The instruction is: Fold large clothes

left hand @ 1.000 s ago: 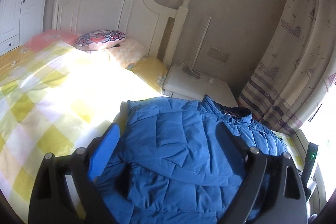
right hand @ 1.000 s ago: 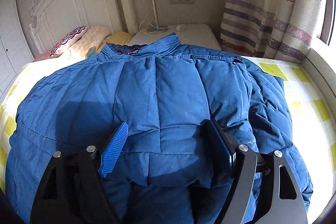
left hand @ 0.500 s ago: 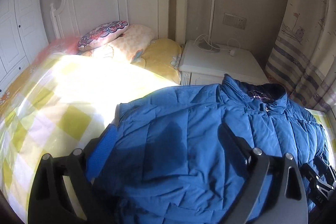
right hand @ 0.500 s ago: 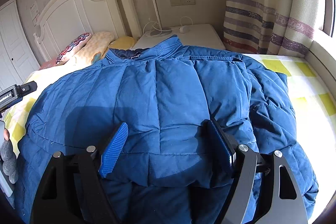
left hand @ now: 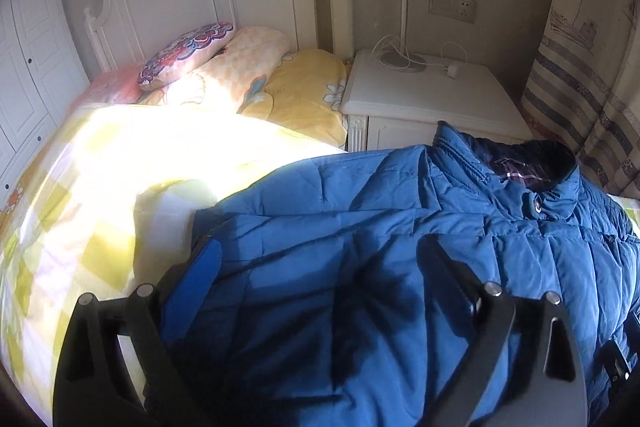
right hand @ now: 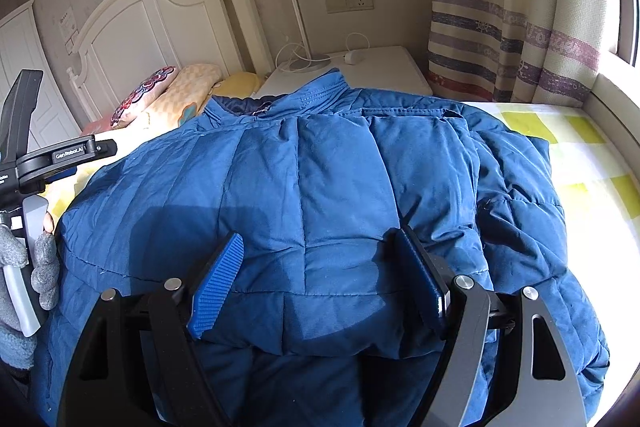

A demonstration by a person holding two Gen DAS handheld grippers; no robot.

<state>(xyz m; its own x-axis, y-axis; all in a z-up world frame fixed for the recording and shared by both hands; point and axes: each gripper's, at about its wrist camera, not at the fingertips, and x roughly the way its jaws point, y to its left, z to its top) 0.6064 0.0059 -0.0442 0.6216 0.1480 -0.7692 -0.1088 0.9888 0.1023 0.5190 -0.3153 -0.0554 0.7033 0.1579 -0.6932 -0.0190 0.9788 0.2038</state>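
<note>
Our blue padded jacket (right hand: pixel 320 187) lies spread on the bed (left hand: pixel 100 187), collar toward the headboard end, its body already doubled over on itself with one side bunched toward the window edge. What has changed in the last second is on our left: the left gripper (left hand: pixel 320 267) has swung in from over the bare checked sheet to hover over the jacket's left edge, fingers spread about as wide as they go and closed on nothing. The right gripper (right hand: pixel 320 279) has not moved; its fingers stand partly open with a thick roll of the jacket's folded hem lying between them, though we cannot tell whether the pads really press on it. We judge that both grippers are now placed for the next fold. Around it, pillows (left hand: pixel 224 67) sit at the head of the bed, a white nightstand (left hand: pixel 420 95) with a lamp (left hand: pixel 402 7) and cable stands just beyond the collar, and curtains (right hand: pixel 500 27) hang past that; nothing lies on the jacket itself.
</note>
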